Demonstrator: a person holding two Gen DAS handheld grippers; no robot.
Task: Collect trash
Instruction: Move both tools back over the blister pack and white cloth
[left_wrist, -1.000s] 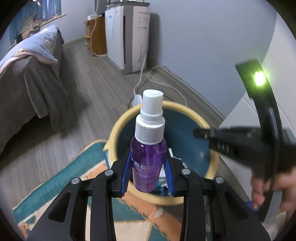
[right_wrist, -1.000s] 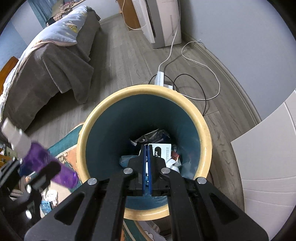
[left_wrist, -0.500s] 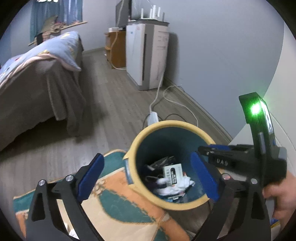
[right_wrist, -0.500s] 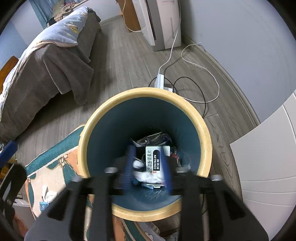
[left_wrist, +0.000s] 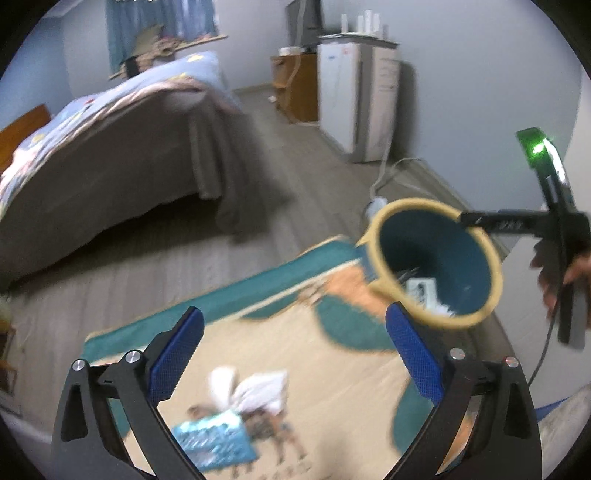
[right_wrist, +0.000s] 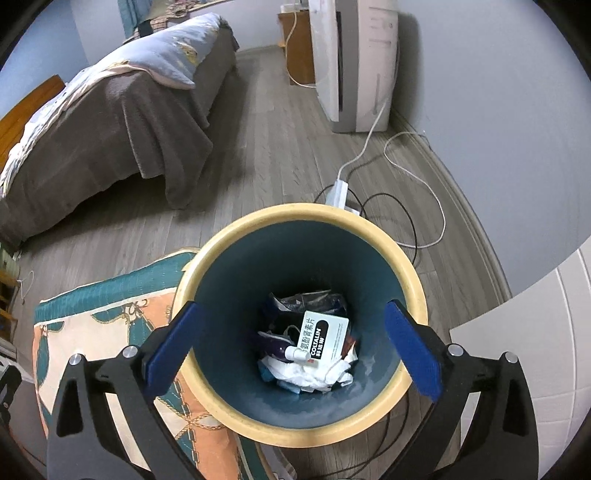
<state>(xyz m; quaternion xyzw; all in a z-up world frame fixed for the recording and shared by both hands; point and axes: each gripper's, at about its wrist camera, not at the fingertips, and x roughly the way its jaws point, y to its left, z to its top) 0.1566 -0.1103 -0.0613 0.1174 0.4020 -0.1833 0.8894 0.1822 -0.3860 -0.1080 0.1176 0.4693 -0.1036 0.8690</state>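
White tissue wad (left_wrist: 251, 387): lies on the rug just ahead of the left gripper (left_wrist: 291, 354), between and below its fingers; judged very light, soft, crushable; best pinched across the bunched middle
Blue packet (left_wrist: 214, 439): flat, just nearer than the wad; blurred; judged thin, probably slippery; an edge pinch is advised
Left gripper: jaws have just been opening, now spread wide; nothing is held
Right gripper (right_wrist: 291, 350): held above the bin (right_wrist: 221, 402); jaws have just been opening, now wide; nothing is between them
Bin contents: purple spray bottle (right_wrist: 277, 345), white carton (right_wrist: 327, 339), tissues seen at the bottom
Rug (left_wrist: 347, 373): soft patterned cloth; may bunch if scraped
Room: grey plank floor (right_wrist: 280, 155); bed (right_wrist: 110, 110) well beyond; cables (right_wrist: 406, 173) behind bin
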